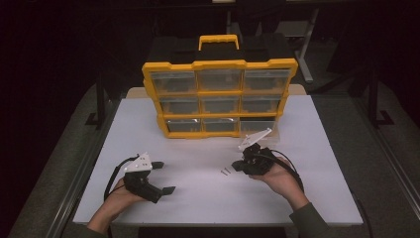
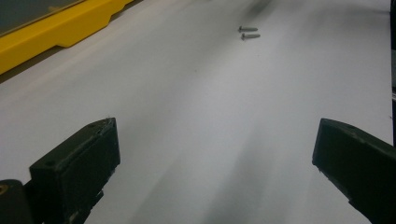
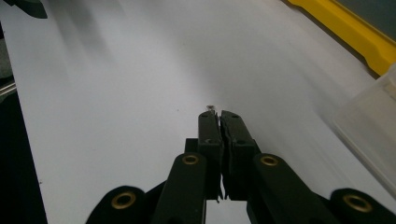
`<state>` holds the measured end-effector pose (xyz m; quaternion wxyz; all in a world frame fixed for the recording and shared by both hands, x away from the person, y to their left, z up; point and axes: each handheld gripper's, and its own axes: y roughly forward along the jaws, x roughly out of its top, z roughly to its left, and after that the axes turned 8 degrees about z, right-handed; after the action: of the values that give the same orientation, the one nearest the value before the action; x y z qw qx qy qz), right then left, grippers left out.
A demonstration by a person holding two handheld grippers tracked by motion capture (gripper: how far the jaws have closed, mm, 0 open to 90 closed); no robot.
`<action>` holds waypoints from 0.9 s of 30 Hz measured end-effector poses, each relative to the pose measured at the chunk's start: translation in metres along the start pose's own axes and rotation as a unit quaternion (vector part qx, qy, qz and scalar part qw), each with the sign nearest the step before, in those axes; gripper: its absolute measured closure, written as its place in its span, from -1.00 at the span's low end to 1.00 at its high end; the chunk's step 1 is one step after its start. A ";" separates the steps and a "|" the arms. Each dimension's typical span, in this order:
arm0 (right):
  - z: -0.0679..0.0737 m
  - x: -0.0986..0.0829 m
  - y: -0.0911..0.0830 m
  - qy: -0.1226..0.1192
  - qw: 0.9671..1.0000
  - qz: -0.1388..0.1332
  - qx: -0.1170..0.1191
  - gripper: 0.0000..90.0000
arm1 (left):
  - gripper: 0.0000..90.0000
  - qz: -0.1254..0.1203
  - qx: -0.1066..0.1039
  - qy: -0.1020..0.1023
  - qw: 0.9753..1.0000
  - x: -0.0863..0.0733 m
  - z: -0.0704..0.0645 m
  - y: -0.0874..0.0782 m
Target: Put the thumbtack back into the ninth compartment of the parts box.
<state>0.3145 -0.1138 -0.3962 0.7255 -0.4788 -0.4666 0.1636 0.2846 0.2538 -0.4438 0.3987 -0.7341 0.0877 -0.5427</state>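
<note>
1. The right gripper (image 1: 238, 165) rests low over the white table (image 1: 198, 198), its jaws pressed together; in the right gripper view (image 3: 218, 114) a small metal tip shows at the jaw ends, but I cannot tell whether anything is pinched.
2. Two small screws (image 1: 225, 171) lie side by side on the table just ahead of the right gripper's closed tips.
3. The left gripper (image 1: 163, 177) sits with its jaws spread wide and nothing between them (image 2: 210, 154).
4. From the left gripper, the screws (image 2: 247, 32) lie well ahead.
5. A yellow drawer organizer (image 1: 220, 96) stands upright beyond both grippers.
6. A clear plastic drawer (image 3: 373, 126) lies beside the right gripper, near the organizer.
</note>
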 end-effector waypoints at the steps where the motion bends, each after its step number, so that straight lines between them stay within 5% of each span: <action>1: 0.000 0.000 -0.001 0.000 1.000 0.000 0.001 0.91 | -0.99 0.000 0.000 -0.001 1.000 0.000 0.000 0.000; 27: -0.022 0.021 -0.041 0.002 1.000 -0.016 -0.010 0.91 | -0.98 -0.005 -0.005 -0.006 1.000 0.000 0.001 -0.001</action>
<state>0.3348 -0.1312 -0.3534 0.7242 -0.4783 -0.4747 0.1463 0.2852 0.2549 -0.4435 0.3928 -0.7397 0.0849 -0.5398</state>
